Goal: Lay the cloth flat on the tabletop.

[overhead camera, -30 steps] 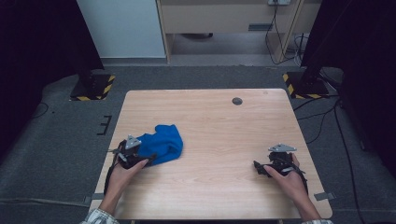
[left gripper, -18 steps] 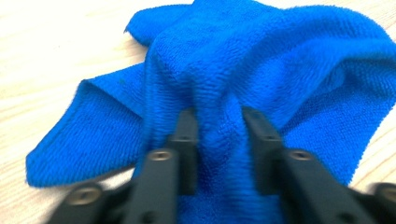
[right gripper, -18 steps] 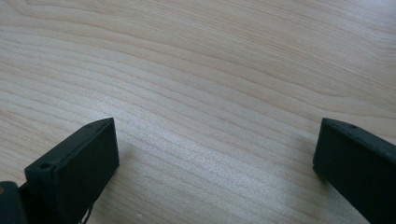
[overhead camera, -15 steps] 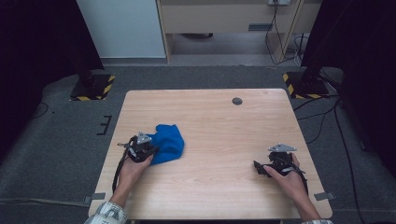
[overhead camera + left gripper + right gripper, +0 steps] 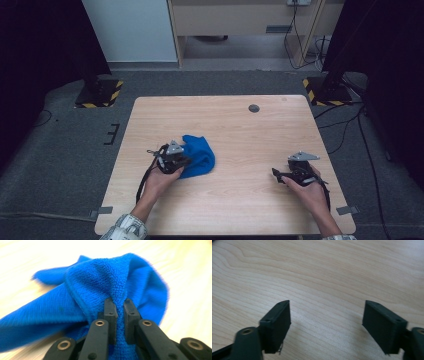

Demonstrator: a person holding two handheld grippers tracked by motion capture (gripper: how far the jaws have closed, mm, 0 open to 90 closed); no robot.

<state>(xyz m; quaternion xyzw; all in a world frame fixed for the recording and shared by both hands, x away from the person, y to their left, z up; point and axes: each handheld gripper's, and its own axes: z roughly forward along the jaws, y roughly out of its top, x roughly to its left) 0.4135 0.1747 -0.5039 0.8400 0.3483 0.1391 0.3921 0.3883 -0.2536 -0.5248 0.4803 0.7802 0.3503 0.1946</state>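
Observation:
A blue cloth [image 5: 198, 156] lies bunched on the left half of the wooden table [image 5: 240, 125]. My left gripper [image 5: 181, 161] is at its left edge and is shut on a fold of the cloth. In the left gripper view the two black pads [image 5: 110, 312] pinch the blue cloth [image 5: 100, 282], which bulges up ahead of them. My right gripper [image 5: 276, 174] rests low over the table near the right front edge, apart from the cloth. Its jaws have just been closing, with nothing between the pads [image 5: 277, 322] but bare wood, and it is still open.
A small dark round disc [image 5: 254, 108] sits near the table's far edge. Around the table are grey floor, two black stands with yellow-striped bases [image 5: 98, 93], and cables [image 5: 345, 125] at the right.
My left gripper has moved right across the table, its jaws have shut on the cloth's edge, and the cloth has bunched up and shifted right with it. The right hand has stayed in place.

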